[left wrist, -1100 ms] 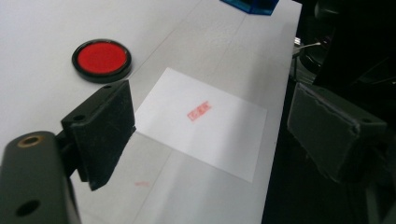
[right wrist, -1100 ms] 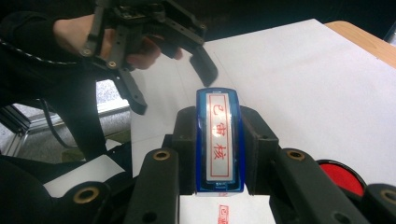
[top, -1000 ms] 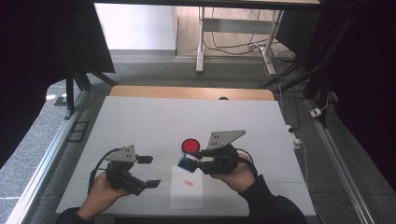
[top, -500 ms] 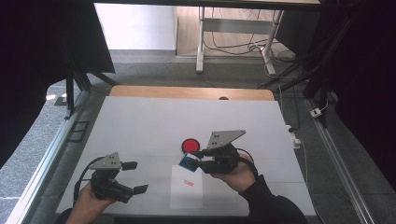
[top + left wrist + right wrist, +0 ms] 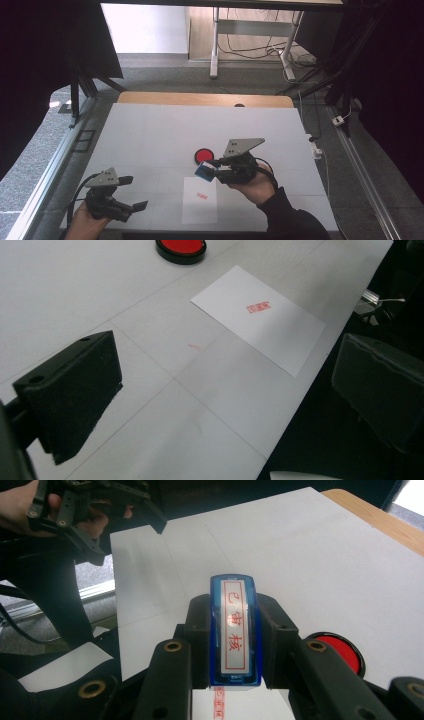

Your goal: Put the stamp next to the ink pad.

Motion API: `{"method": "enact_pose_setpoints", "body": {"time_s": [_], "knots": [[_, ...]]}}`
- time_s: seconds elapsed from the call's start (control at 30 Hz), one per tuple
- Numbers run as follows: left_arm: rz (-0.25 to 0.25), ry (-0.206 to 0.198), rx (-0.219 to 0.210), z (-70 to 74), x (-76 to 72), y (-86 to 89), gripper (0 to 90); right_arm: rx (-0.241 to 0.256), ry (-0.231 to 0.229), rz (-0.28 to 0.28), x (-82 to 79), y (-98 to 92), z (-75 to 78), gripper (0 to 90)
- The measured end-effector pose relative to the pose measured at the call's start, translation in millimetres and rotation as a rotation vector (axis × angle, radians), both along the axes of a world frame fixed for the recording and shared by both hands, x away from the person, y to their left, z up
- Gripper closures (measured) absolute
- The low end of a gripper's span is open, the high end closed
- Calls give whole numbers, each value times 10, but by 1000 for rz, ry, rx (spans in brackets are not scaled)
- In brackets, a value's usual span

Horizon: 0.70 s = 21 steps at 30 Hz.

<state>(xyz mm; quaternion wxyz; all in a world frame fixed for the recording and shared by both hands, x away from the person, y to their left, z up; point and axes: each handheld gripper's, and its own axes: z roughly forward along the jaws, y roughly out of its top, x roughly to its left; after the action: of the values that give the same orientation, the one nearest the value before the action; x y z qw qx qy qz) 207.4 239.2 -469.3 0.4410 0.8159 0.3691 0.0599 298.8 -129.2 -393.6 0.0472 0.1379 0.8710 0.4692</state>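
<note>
Stamp (image 5: 234, 630), a blue-bodied block with a white face and red characters, sits clamped between the jaws of the right tongs (image 5: 216, 169), held off the worktop (image 5: 165, 130) just above the far edge of the paper sheet (image 5: 200, 200). In the high view it hangs between the sheet and the red ink pad (image 5: 203, 155), close to both. One red rectangular print (image 5: 258, 306) already shows on the sheet, near its middle, so at least one stamping looks done. What is left, as a judgement, is either setting the stamp down or taking it to the pad for more ink; the pictures do not settle which.

In the right gripper view the stamp's long axis runs straight along the jaws, away from the hand, and its lettered face is turned up toward that camera rather than down at the paper. In the high view that axis points leftward across the worktop, toward the person's other hand. For another print the face would have to be turned down first.

Farther out, the left tongs (image 5: 125, 192) hover near the worktop's near left corner, well apart from the sheet, jaws spread wide and holding nothing; one foam pad (image 5: 75, 390) shows over bare worktop.
</note>
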Motion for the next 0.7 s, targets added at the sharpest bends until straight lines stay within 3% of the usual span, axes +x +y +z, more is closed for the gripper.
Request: {"method": "enact_pose_setpoints", "body": {"time_s": [0.5,0.7], "knots": [[109,9,89,-52,-103,121,8,-15,-10,-71,75,-112,-6,698],[148,16,86,-54,-123,162,7,-22,-15,-97,104,-158,-2,698]]}}
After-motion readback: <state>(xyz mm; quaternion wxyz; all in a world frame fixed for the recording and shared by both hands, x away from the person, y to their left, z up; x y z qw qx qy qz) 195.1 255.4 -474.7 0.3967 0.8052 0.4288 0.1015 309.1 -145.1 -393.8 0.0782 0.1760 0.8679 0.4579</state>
